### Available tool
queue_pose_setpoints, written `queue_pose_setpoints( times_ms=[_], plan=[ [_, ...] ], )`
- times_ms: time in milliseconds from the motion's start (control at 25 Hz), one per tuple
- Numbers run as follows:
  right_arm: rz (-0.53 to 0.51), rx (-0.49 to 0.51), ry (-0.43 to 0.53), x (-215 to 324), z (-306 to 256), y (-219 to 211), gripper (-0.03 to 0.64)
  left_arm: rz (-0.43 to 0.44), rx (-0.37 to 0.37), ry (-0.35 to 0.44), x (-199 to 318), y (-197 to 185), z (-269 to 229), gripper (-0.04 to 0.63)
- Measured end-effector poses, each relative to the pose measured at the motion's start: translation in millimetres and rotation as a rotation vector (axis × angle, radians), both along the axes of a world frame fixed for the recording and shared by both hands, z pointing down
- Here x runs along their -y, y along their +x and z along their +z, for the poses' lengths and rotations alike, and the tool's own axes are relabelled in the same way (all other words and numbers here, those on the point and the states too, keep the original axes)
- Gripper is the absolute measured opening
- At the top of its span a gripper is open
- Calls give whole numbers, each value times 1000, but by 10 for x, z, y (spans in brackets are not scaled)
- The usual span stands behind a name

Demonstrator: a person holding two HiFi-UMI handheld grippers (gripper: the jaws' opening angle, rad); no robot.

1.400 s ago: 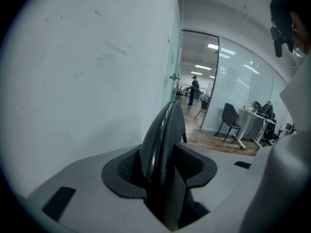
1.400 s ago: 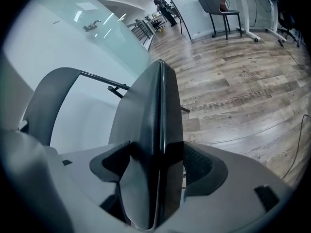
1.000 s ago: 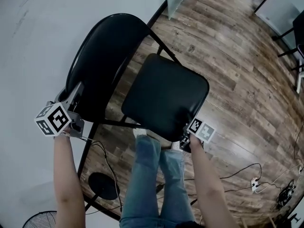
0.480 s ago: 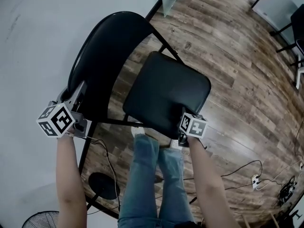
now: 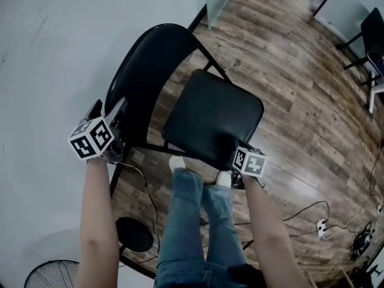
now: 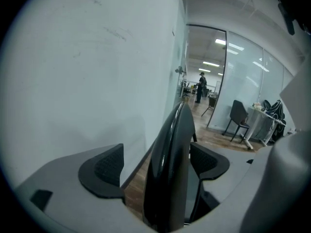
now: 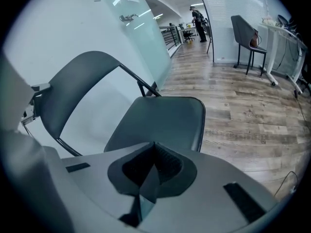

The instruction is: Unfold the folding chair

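The black folding chair stands open by the wall, with its backrest (image 5: 144, 77) upright and its seat (image 5: 213, 116) down. My left gripper (image 5: 108, 110) straddles the backrest's left edge (image 6: 170, 159). Its jaws are opening and the left pad (image 6: 104, 171) stands clear of the edge. My right gripper (image 5: 240, 161) hovers at the seat's front right corner. In the right gripper view its jaws (image 7: 154, 166) are shut with nothing between them, and the seat (image 7: 160, 120) lies just beyond.
The person's legs in jeans (image 5: 198, 221) stand in front of the seat. A white wall (image 5: 42, 53) is at the left, a fan (image 5: 51, 275) and a round black base (image 5: 133, 234) are below it. Cables (image 5: 306, 218) lie on the wooden floor. Another chair (image 7: 245, 33) stands by a desk (image 7: 286, 38).
The left gripper's fingers have spread apart on the backrest edge. The right gripper has rolled and risen a little off the seat's front corner.
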State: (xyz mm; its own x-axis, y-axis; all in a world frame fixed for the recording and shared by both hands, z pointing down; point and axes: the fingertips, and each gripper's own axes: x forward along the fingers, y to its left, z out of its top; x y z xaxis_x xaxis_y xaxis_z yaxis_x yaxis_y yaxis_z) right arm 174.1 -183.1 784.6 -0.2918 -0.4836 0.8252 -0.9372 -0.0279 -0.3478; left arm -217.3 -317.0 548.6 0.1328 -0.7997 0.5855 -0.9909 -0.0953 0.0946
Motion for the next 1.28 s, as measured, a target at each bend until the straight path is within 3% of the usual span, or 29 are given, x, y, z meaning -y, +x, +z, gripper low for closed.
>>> queue_pose_setpoints(
  times_ms=[200, 400, 1040, 1280],
  plan=[
    [-36, -12, 24, -36, -267, -55, 0, 34, 87, -2, -204, -72, -166, 455],
    [-63, -20, 49, -46, -623, -30, 0, 36, 96, -2, -406, 34, -350, 462],
    [-252, -81, 171, -128, -1703, 19, 0, 73, 35, 53, -882, 683, -875, 460],
    [-267, -76, 212, -119, -2105, 54, 0, 58, 0, 96, -1007, 816, -1186, 455]
  ],
)
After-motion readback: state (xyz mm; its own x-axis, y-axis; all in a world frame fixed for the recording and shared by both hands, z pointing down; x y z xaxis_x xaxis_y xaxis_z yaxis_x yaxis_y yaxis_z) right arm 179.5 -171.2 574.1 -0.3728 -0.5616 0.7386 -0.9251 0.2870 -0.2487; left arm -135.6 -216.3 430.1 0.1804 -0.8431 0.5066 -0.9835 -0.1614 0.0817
